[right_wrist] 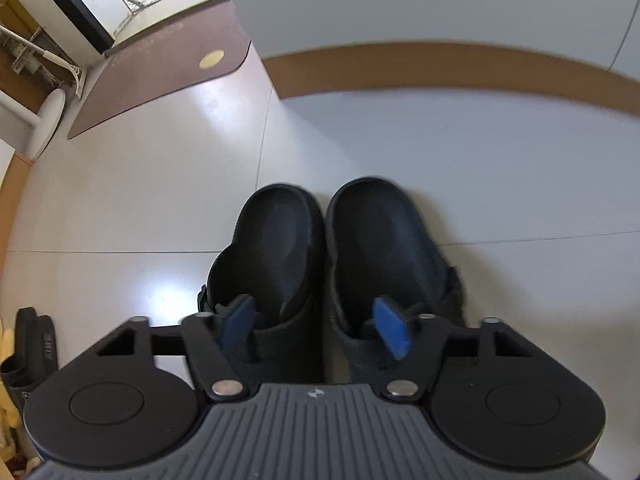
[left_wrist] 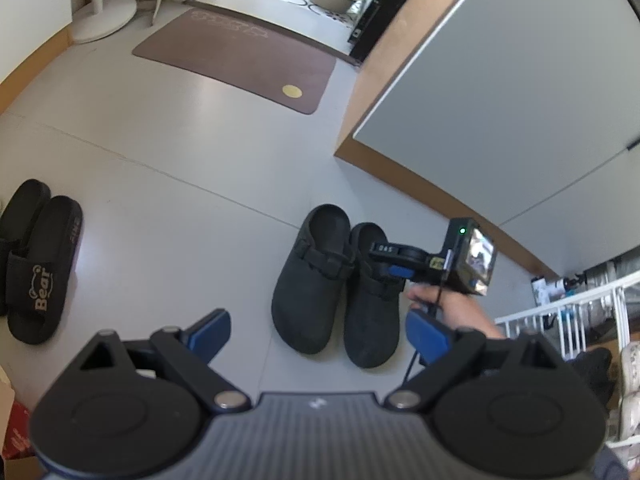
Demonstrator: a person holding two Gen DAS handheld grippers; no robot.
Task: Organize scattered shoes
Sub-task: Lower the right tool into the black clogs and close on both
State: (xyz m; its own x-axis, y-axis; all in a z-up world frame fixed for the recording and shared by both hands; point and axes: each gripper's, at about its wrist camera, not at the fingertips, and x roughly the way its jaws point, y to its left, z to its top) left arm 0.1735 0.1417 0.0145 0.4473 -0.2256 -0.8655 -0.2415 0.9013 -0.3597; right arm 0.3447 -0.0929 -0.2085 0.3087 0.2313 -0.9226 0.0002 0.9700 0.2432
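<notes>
A pair of black rubber slide sandals (left_wrist: 38,264) on the pale tiled floor (left_wrist: 160,184) reads "Bear" in tan lettering. The right gripper (right_wrist: 316,326), jaws spread, straddles the touching inner walls of two black suede clogs (right_wrist: 328,248). The left gripper (left_wrist: 318,336) hangs spread and empty.

Both views are bright with even daylight, and the pale tiled floor (left_wrist: 168,148) throws back soft glare: a broad sheen near the brown doormat (left_wrist: 240,60) in the left wrist view, and a white patch beside the black clogs (right_wrist: 320,256) in the right wrist view. The fisheye lens bends straight lines, so the cabinet's (right_wrist: 420,4) brown plinth arcs and the corners go dark. The right wrist view is slightly smeared, the clog rims soft, and the near tongs (right_wrist: 316,328) body is blurred in both.
</notes>
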